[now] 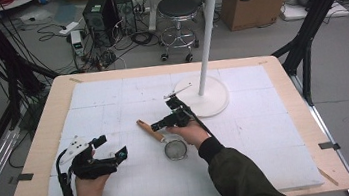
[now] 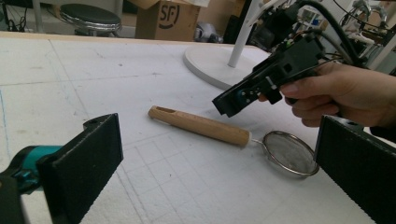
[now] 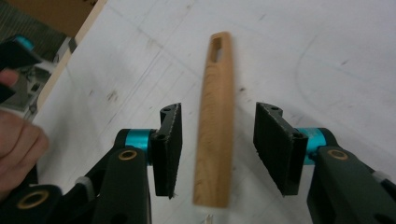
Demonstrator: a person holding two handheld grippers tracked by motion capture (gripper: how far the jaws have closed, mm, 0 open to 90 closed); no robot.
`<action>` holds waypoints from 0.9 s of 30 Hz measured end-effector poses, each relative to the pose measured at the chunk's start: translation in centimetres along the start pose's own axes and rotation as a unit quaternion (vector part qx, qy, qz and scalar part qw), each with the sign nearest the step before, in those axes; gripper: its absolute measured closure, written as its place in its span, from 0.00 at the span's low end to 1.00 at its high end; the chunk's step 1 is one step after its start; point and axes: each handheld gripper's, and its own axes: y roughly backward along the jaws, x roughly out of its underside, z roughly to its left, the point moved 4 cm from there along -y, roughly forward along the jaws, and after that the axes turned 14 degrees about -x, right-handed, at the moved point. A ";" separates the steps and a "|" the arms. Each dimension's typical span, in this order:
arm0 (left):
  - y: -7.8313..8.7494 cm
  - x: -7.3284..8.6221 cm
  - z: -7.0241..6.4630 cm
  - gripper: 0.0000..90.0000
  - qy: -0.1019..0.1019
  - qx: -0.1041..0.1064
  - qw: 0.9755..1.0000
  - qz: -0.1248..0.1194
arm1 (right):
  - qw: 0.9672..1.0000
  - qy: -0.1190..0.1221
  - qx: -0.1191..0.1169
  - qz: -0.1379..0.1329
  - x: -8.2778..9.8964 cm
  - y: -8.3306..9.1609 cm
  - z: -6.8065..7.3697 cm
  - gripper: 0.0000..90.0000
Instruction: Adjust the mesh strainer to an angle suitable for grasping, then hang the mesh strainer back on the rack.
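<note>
Strainer [image 1: 167,141] work is barely begun, as I read it: it lies flat on the white tabletop [image 1: 112,100], its wooden handle [image 1: 150,130] pointing away to the upper left and its mesh bowl [image 1: 175,150] nearer to me, just in front of my right hand [image 1: 189,132]. My right tongs [image 3: 217,149] hang over the handle with the pads spread to either side of it; in the right gripper view there is a clear gap on both flanks, so nothing is gripped yet. My left tongs [image 1: 110,148] wait well off to the left, released wide and holding nothing, aimed across the tabletop toward the strainer. The white stand [image 1: 206,81] with hooks at its top rises behind, and my guess is that the strainer is meant for one of them. If so, everything remains: closing on the handle, lifting it, carrying it to the stand and catching the slot at the handle's end on a hook.
</note>
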 end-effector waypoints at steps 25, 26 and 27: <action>0.1 0.0 -0.1 0.02 0.000 0.001 1.000 -0.004 | 0.996 0.017 0.044 0.072 1.8 -1.4 1.2 0.59; 0.1 0.0 -0.1 0.02 0.000 0.000 1.000 -0.003 | 0.996 0.022 0.050 0.074 1.9 -1.5 1.3 0.59; 0.1 0.0 0.0 0.02 -0.001 0.000 1.000 -0.002 | 0.995 0.028 0.053 0.076 1.9 -1.6 1.4 0.59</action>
